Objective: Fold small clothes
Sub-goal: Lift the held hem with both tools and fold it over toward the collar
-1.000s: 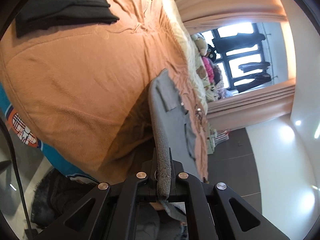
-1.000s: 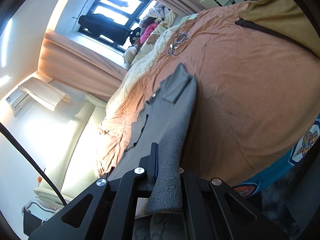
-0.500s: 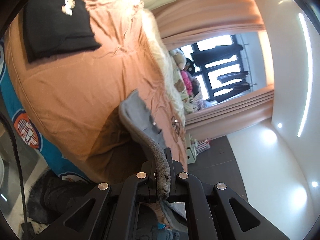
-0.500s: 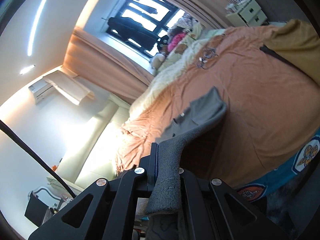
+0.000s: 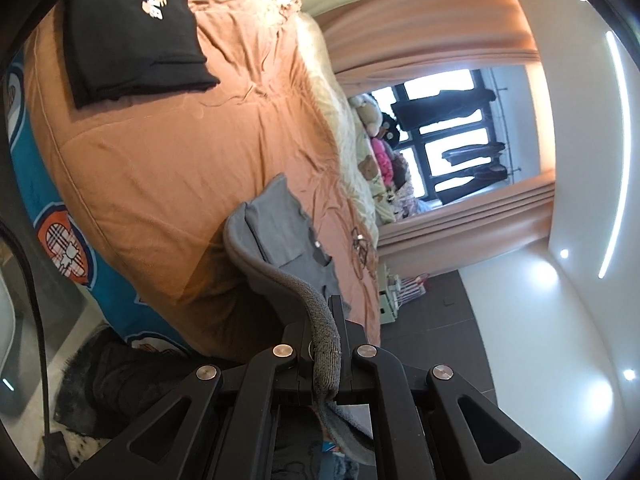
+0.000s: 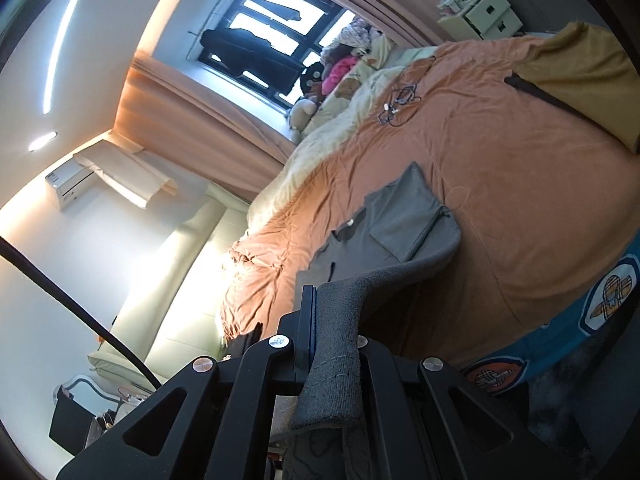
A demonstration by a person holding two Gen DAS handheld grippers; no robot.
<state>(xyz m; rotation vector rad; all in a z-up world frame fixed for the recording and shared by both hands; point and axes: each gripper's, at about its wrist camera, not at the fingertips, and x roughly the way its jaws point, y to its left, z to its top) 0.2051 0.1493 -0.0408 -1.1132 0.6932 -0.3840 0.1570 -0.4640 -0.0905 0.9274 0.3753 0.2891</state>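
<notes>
Left gripper (image 5: 326,344) clenched on the ribbed edge of a grey garment (image 5: 280,236), low in the centre of the left wrist frame. Right gripper (image 6: 332,344) clamped likewise on another part of the same grey garment (image 6: 400,220), low centre of the right wrist frame. Garment lifted at the held edge, curling up from an orange bedspread (image 5: 160,152), far end with a folded-in sleeve lying flat near mid-frame in both views. Folded black garment (image 5: 132,36) with a small paw print at upper left of the left wrist frame, well apart from the grey one. Mustard-yellow cloth (image 6: 580,72) at upper right of the right wrist frame. Tangled cable (image 6: 400,104) on the bedspread beyond the garment, window (image 6: 272,40) at top centre.
</notes>
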